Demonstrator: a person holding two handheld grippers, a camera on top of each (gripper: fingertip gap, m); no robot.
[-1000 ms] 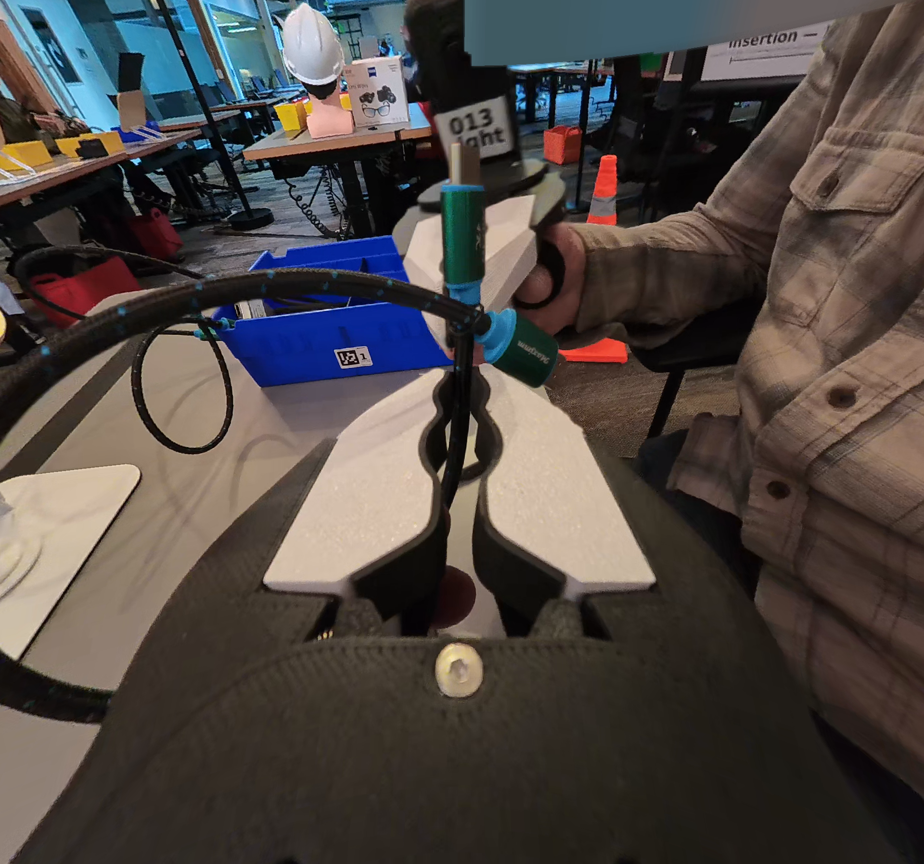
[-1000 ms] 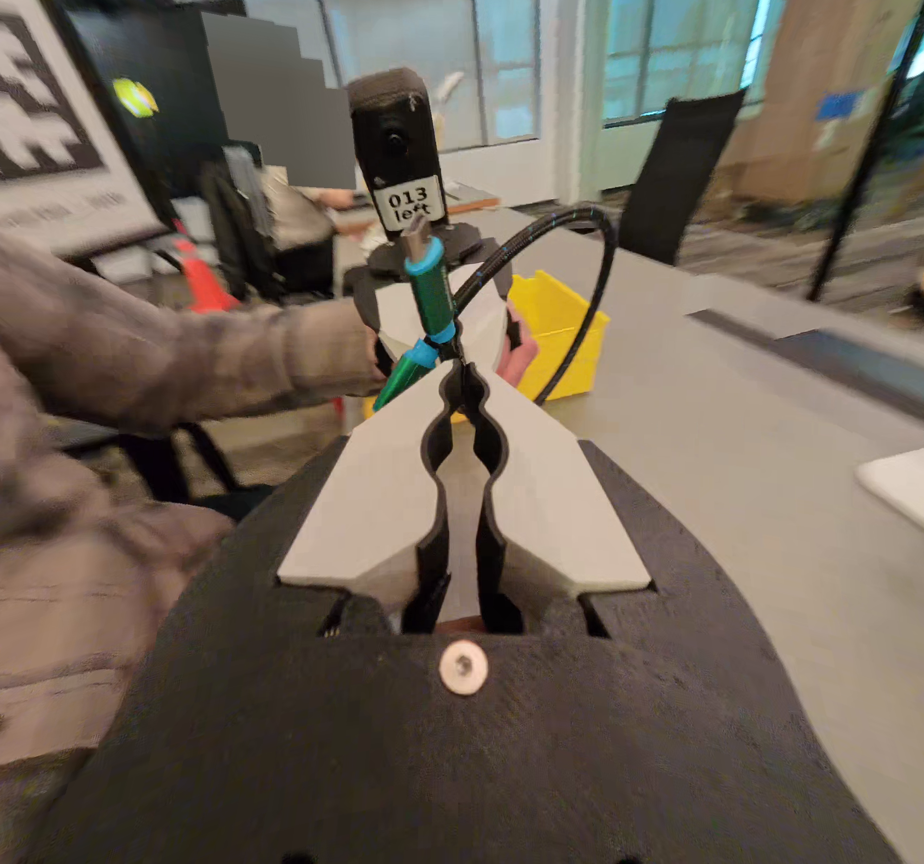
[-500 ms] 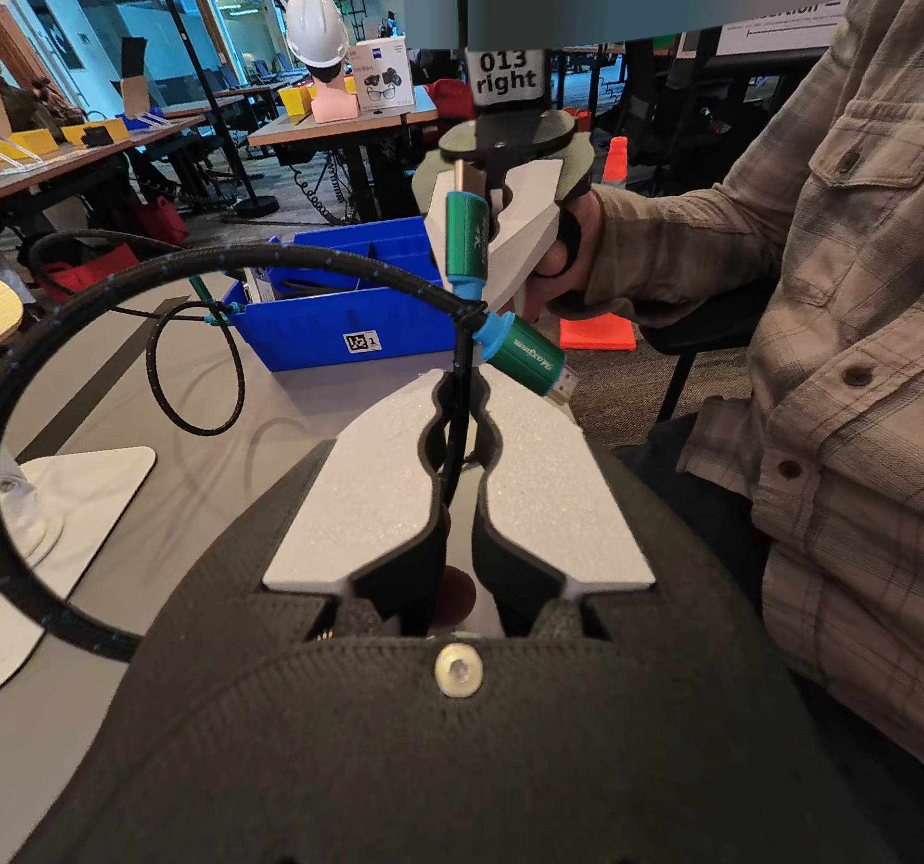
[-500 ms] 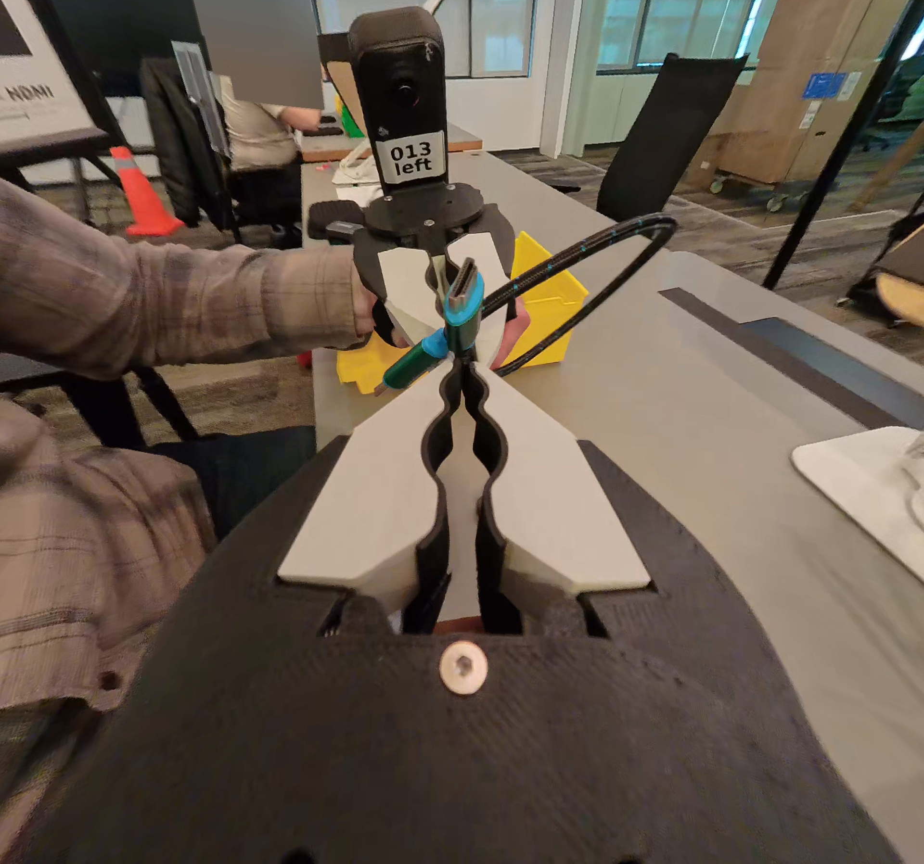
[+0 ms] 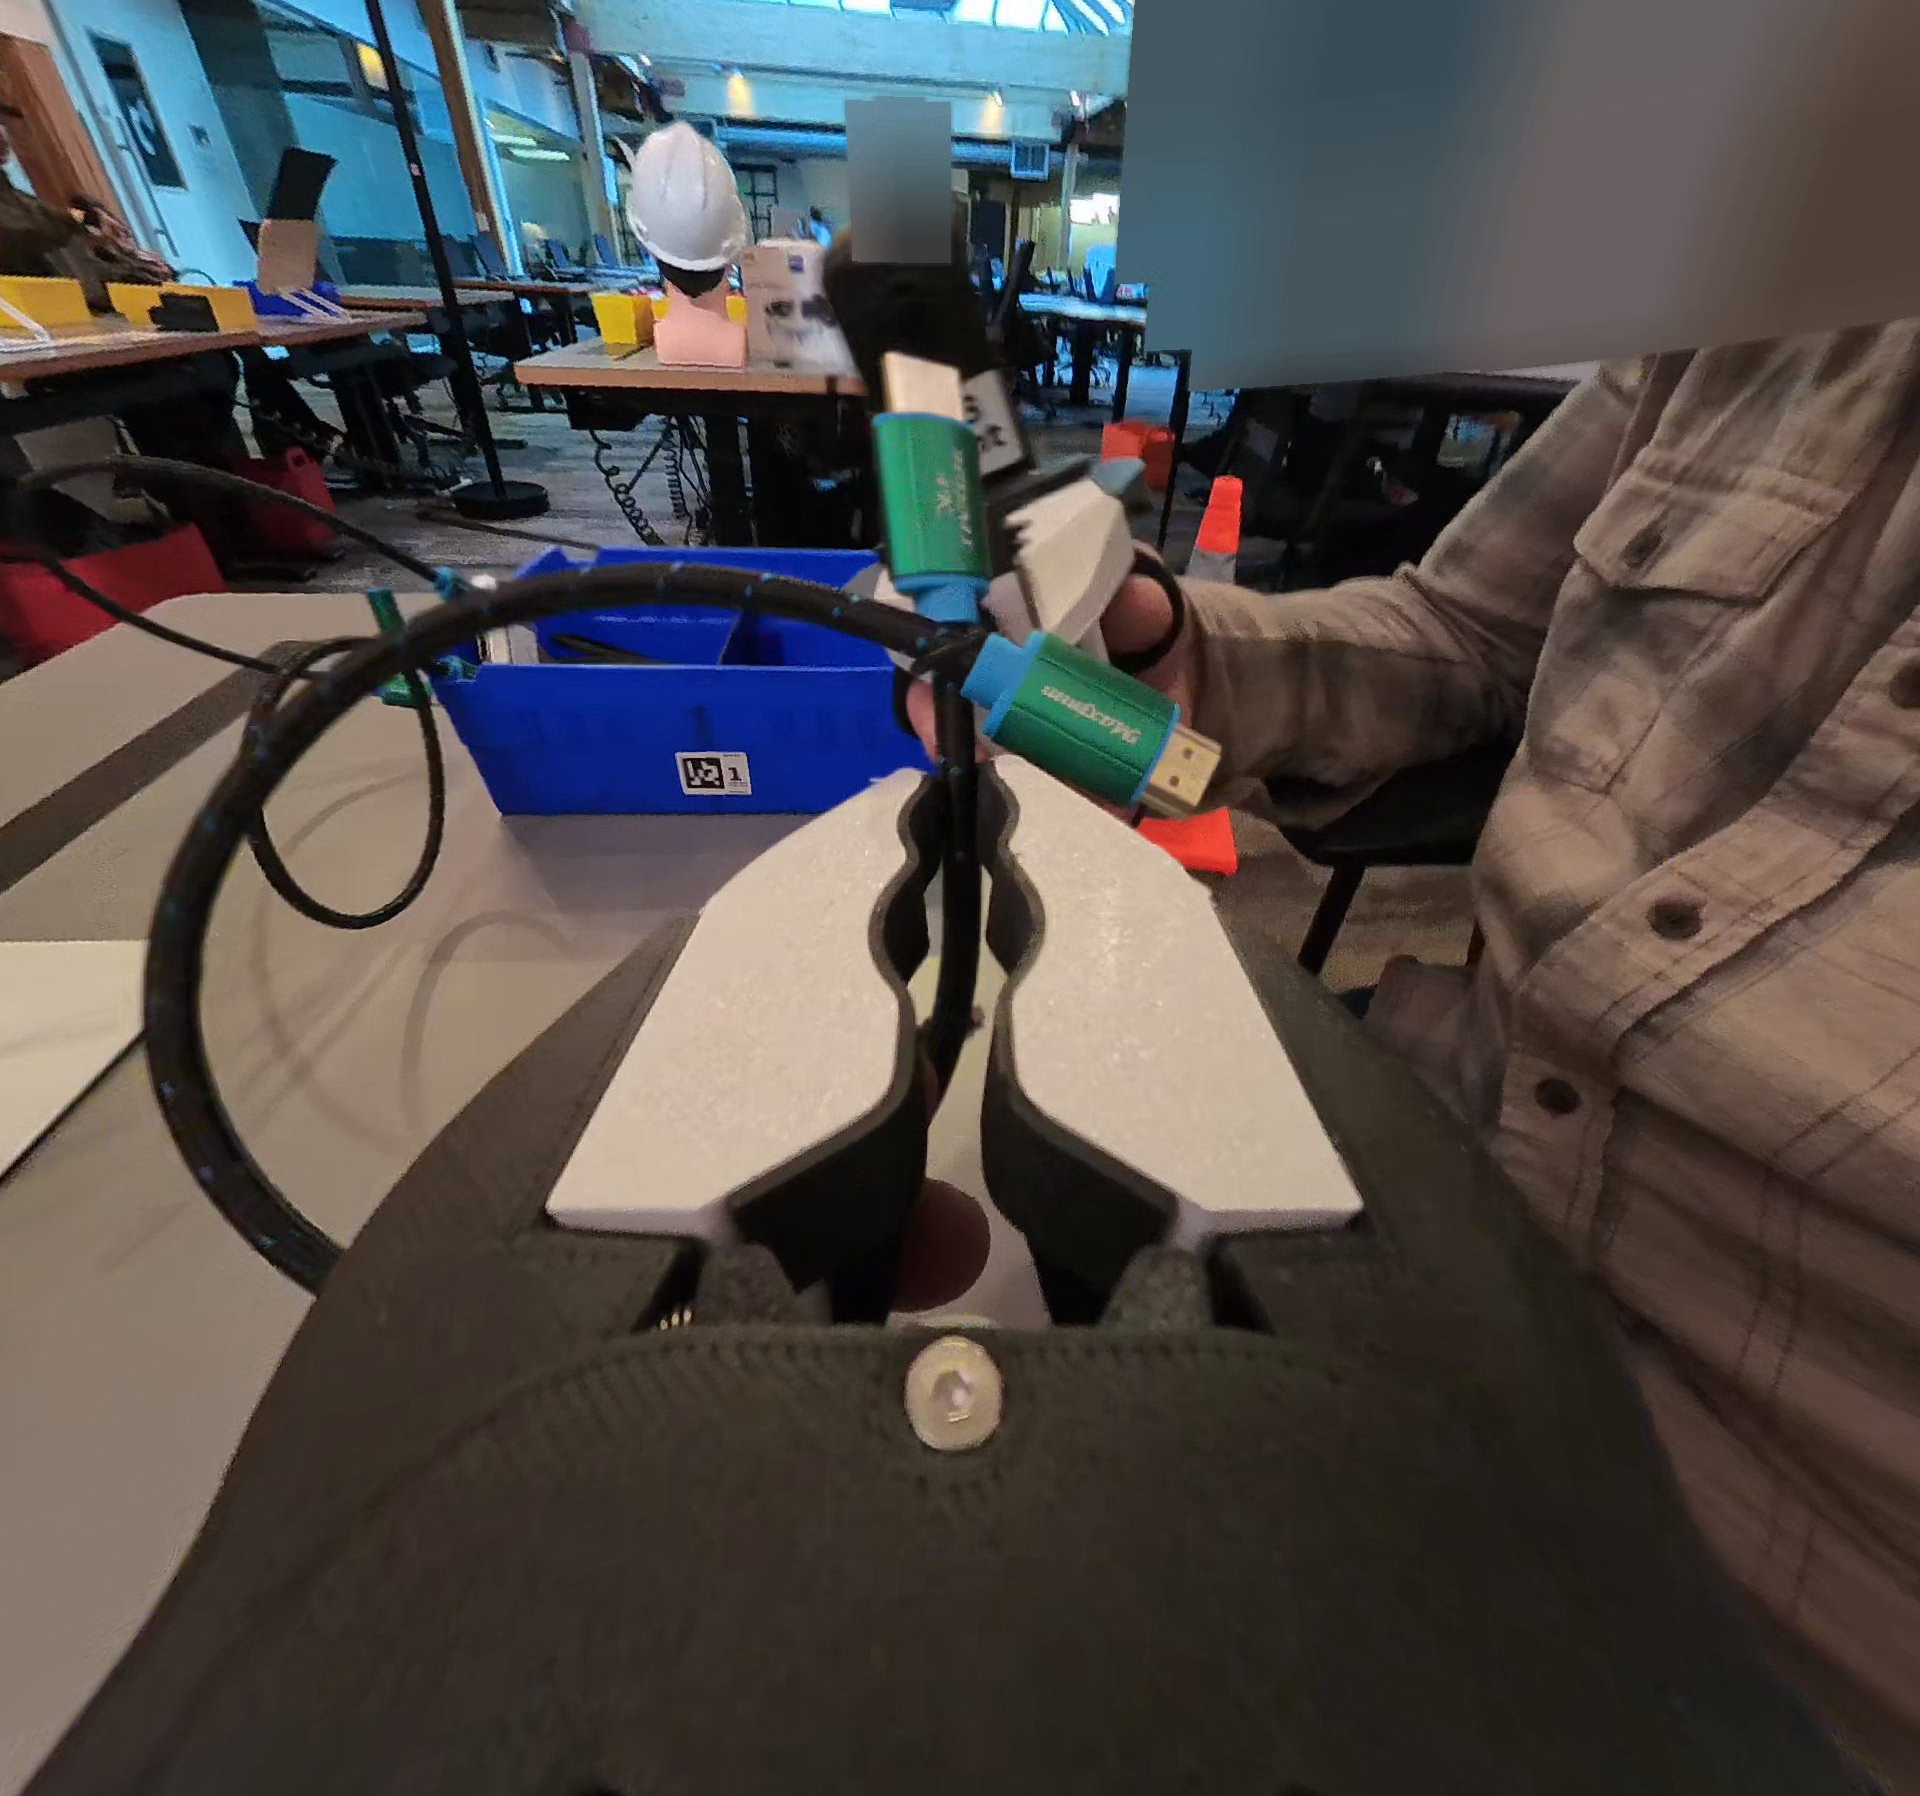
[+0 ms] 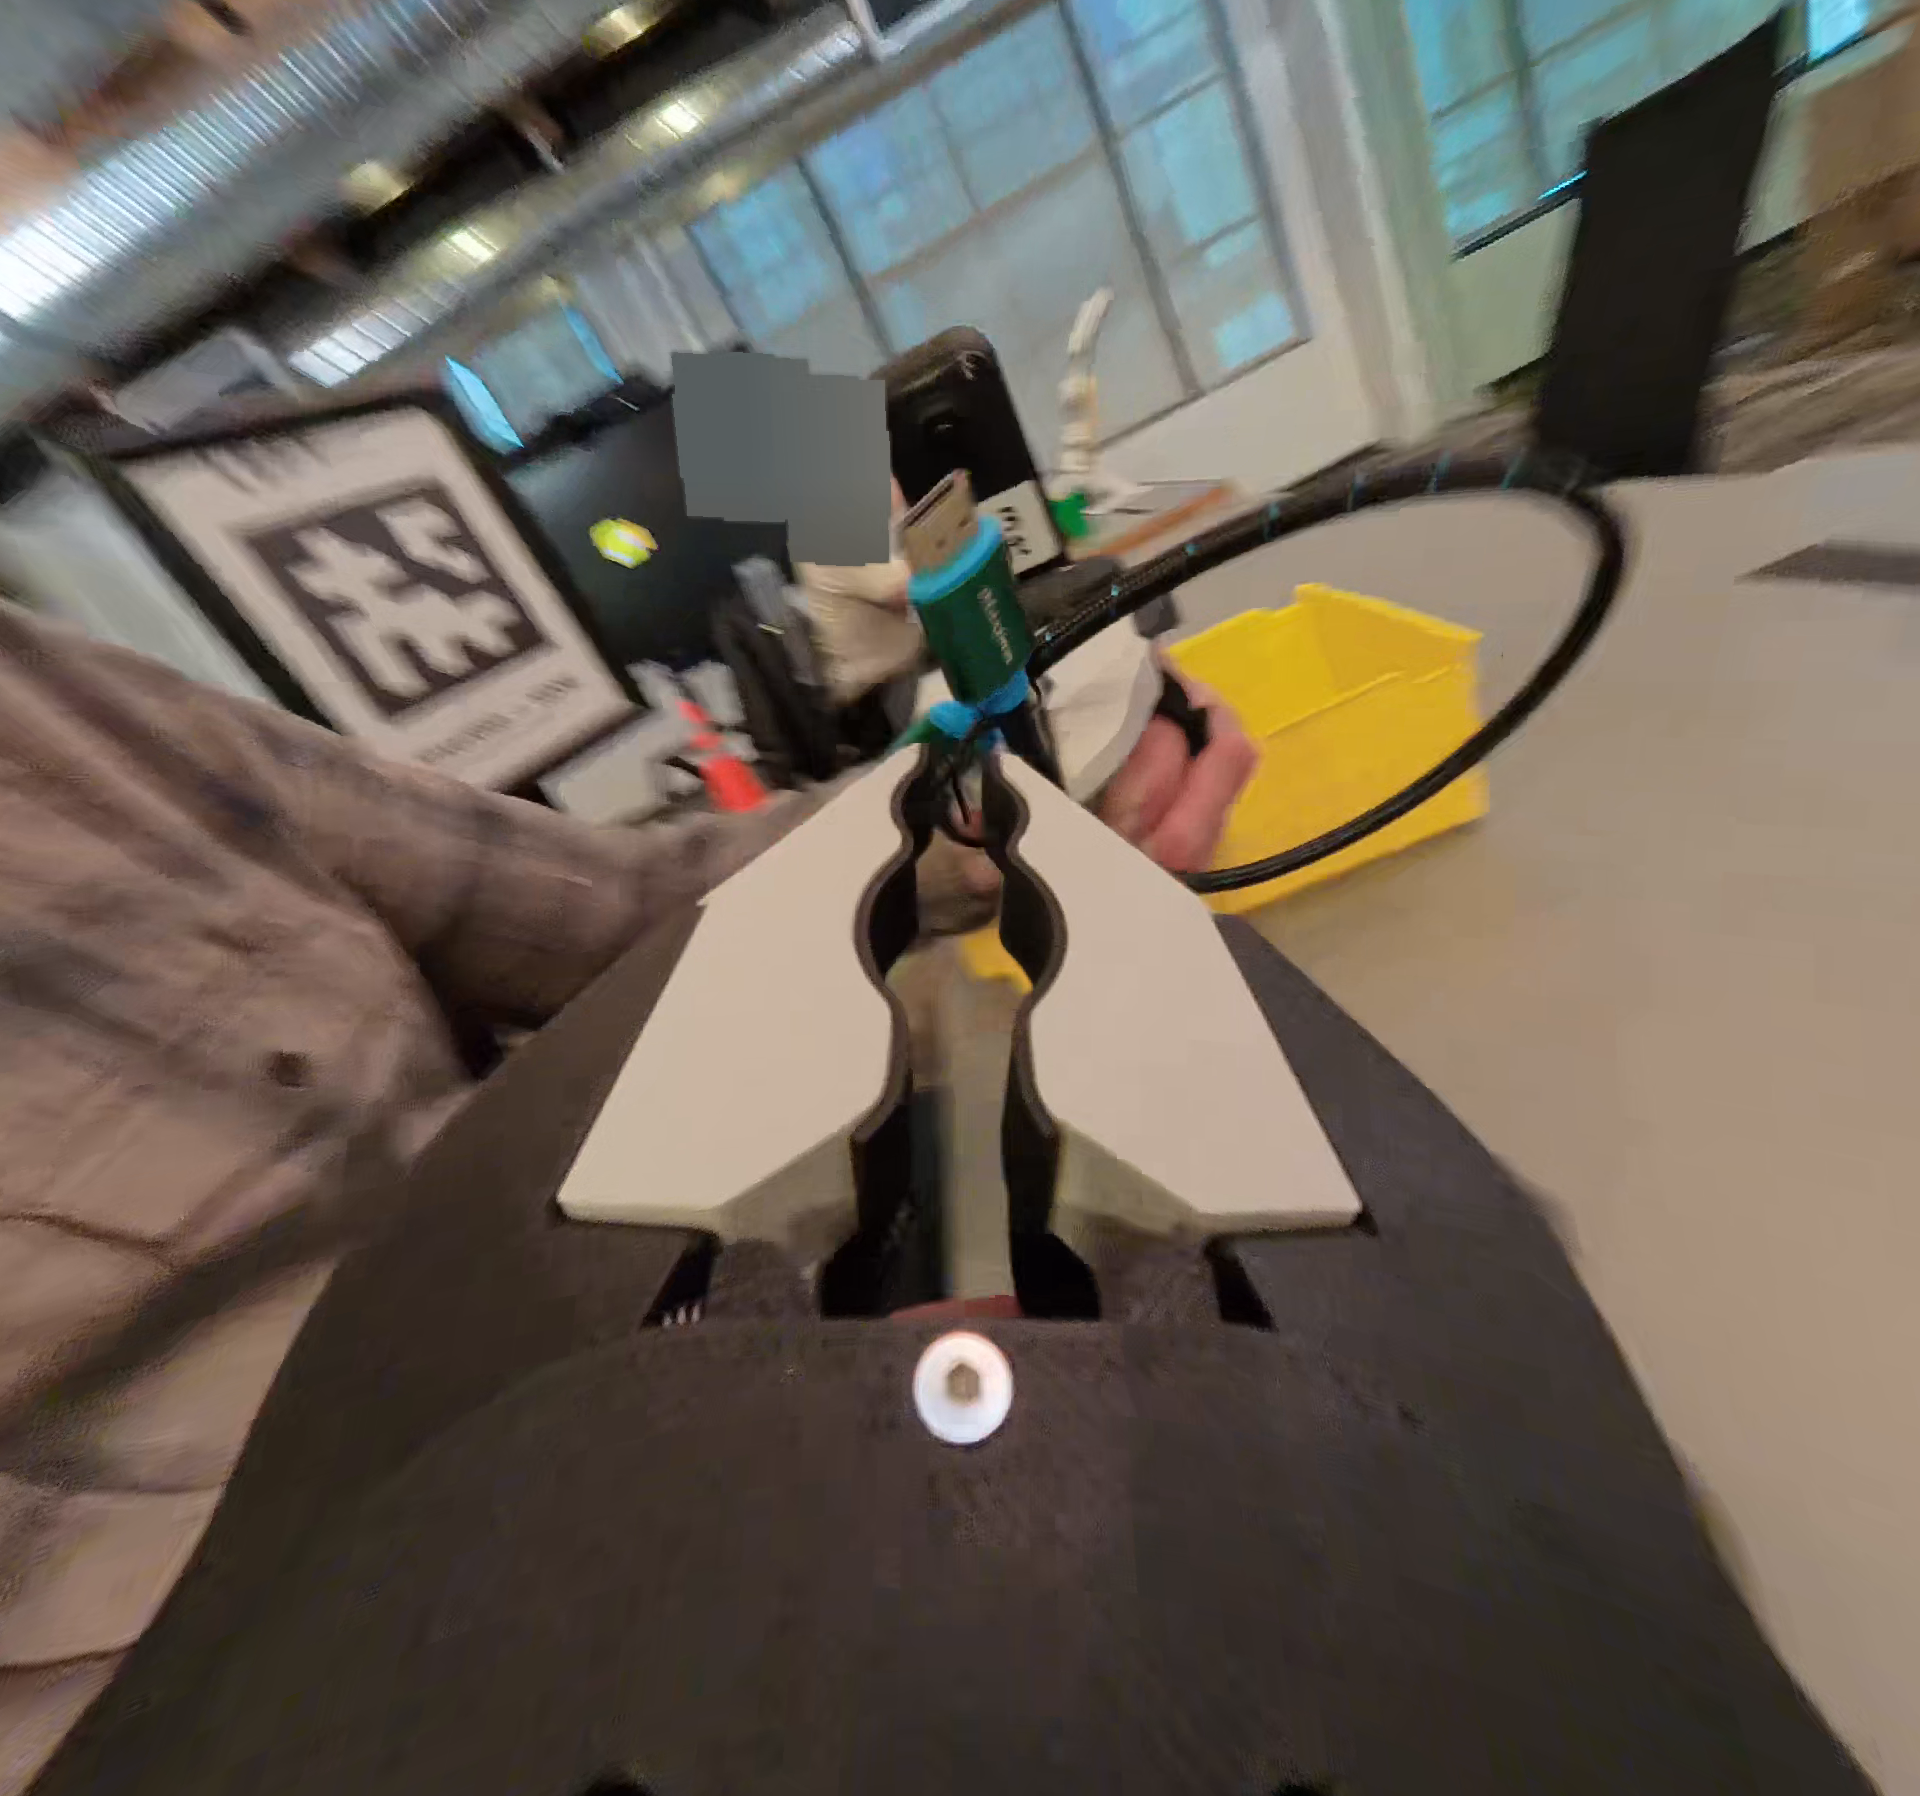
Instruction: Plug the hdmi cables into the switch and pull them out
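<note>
Between the left fingers [image 5: 951,790]: pinching black braided cable [image 5: 166,967] just behind one green plug [image 5: 1081,718].
Right fingers [image 6: 961,770]: nearly pressed together, pinching cable below other green plug [image 6: 971,619].
Plugs: both held in the air, over the tabletop [image 5: 416,936] edge.
Progress: switch out of sight; neither plug is in anything now, and how much plugging remains cannot be told.

Grey table [image 5: 582,873] under blue bin [image 5: 665,707]

Lettering on both green plugs [image 5: 1081,730], blue bin's [image 5: 582,738] tag
</note>
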